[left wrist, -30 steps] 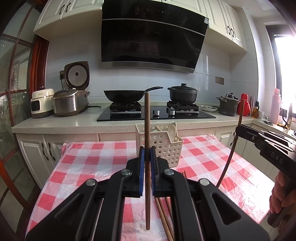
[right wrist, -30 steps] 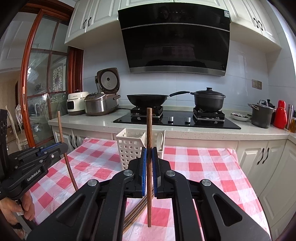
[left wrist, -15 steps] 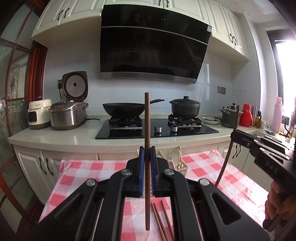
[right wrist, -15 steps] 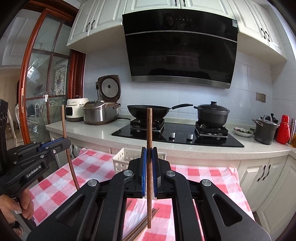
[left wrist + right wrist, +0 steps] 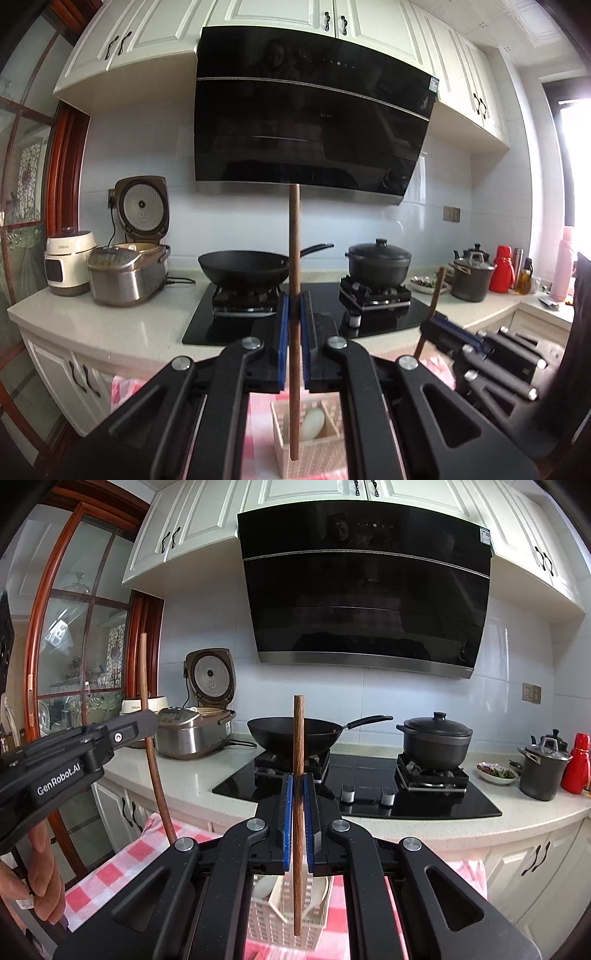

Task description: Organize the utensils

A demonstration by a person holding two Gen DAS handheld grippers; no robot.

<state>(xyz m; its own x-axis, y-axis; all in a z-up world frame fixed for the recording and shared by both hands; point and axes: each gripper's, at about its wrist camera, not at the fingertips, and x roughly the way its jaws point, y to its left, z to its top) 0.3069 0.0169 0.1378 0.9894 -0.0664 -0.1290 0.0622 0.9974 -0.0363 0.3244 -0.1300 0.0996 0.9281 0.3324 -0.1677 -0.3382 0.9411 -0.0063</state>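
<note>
Left wrist view showed my left tongs (image 5: 294, 314) clamped on an upright wooden chopstick (image 5: 294, 258), its lower tip hanging over the open mouth of the white utensil basket (image 5: 310, 454), clear of the rim. My right tongs (image 5: 299, 794) gripped a second chopstick (image 5: 298, 738) the same way above the basket (image 5: 284, 923). Both tools hung side by side, apart, over the checked cloth (image 5: 110, 871) on the bench, with the stove counter (image 5: 192, 775) edge beyond.
</note>
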